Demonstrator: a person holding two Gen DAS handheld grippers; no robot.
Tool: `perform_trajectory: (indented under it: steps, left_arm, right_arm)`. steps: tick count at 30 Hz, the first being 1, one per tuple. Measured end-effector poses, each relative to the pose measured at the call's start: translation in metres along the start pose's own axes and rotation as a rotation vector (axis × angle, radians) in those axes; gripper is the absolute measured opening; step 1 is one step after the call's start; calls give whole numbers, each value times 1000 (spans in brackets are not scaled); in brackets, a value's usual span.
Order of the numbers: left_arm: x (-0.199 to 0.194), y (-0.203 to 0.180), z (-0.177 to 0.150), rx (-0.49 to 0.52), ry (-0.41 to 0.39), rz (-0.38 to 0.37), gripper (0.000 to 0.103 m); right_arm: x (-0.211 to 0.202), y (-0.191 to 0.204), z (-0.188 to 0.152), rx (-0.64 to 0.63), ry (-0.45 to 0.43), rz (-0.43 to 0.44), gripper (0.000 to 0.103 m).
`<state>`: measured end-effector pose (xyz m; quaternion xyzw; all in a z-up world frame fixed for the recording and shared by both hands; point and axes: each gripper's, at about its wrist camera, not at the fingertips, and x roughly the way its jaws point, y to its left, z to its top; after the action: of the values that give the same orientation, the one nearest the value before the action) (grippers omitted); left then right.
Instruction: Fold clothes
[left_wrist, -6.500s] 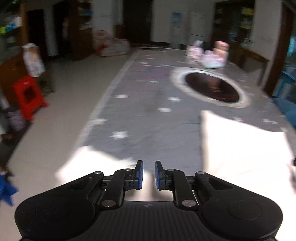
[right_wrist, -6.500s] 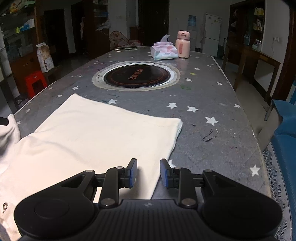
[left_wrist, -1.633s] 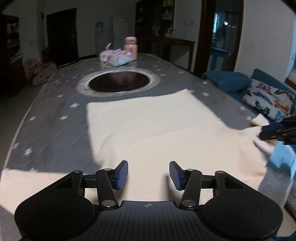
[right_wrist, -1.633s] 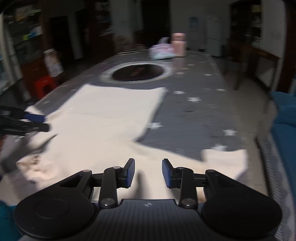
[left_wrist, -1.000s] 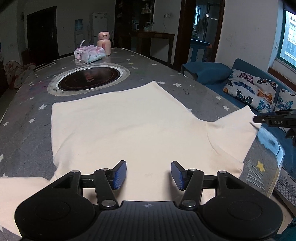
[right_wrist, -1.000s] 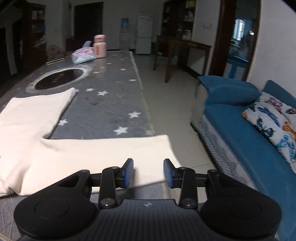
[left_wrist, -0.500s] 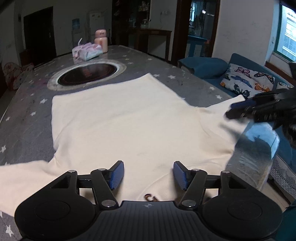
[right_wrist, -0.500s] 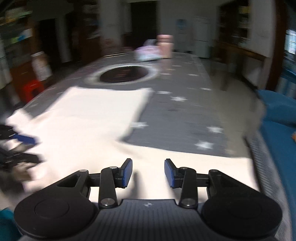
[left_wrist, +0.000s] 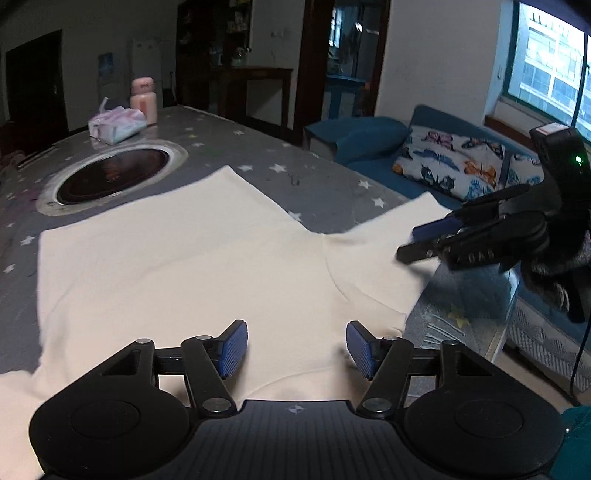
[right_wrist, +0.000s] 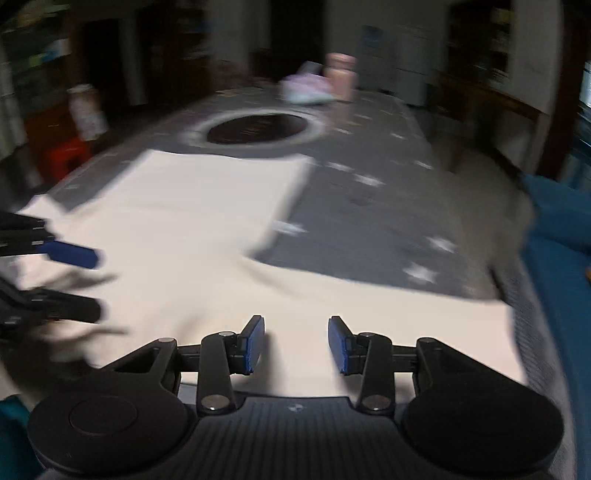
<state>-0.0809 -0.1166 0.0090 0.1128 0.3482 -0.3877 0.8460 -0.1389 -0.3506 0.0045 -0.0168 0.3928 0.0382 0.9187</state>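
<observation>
A cream long-sleeved shirt (left_wrist: 177, 258) lies flat on the grey star-patterned table (left_wrist: 325, 184), sleeves spread to both sides. My left gripper (left_wrist: 295, 349) is open and empty, low over the shirt's near edge by the collar. My right gripper (right_wrist: 295, 345) is open and empty over the right sleeve (right_wrist: 388, 314); it also shows in the left wrist view (left_wrist: 424, 240), its jaws apart above the sleeve (left_wrist: 376, 251). The left gripper shows at the left of the blurred right wrist view (right_wrist: 74, 280). The shirt body (right_wrist: 192, 206) stretches toward the table's centre.
A round inset hotplate (left_wrist: 110, 173) sits in the table beyond the shirt. A tissue pack (left_wrist: 116, 123) and a pink bottle (left_wrist: 144, 96) stand at the far end. A blue sofa (left_wrist: 461, 173) with butterfly cushions runs along the table's right edge.
Both grippers have opened wider. The right gripper has moved in over the right sleeve toward the left gripper. The left gripper has come slightly lower and nearer the shirt.
</observation>
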Motion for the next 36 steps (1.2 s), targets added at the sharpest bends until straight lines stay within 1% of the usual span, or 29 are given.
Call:
perform_trajectory:
  steps: [2,5,10,16,19,23,26,29,32,34,35,36]
  left_arm:
    - [6,-5,0,18,11,-15,63]
    - [11,-13,-4,52,31,-32,63]
    - [13,-19,-9,94,44,-41,63]
    - [12,-18,-10,87,40,-46,65]
    - [8,-14,-10,61,29,-41,65]
    - [-9,2,-10,-1,-12,-1,65]
    - [-24,23,-15,-62,-35,63,65]
    - [-40,52,-25,-128,-45,148,65]
    - [-48,83,-33,-205,-42,232,65]
    - [-52,103,-38,-258,-41,283,65]
    - [-53,109,-39,-280,-46,291,64]
    - [-54,115,-39,-302,-53,285,64]
  right_arm:
    - [1,-13,-6,33,11,-53,38]
    - [0,-31,-9,70,4,-80,38]
    - [5,-50,-5,86,-10,-107,38]
    - [21,-63,4,75,-32,-151,41]
    - [26,-63,9,59,-31,-164,41]
    - [24,-59,14,45,-30,-156,41]
    - [17,-50,19,25,-49,-136,41]
    - [7,-36,27,8,-75,-84,41]
    - [5,-16,34,-27,-94,-29,48]
    - [5,-2,39,-52,-105,8,48]
    - [5,5,42,-65,-111,27,48]
    - [5,13,44,-78,-114,48,48]
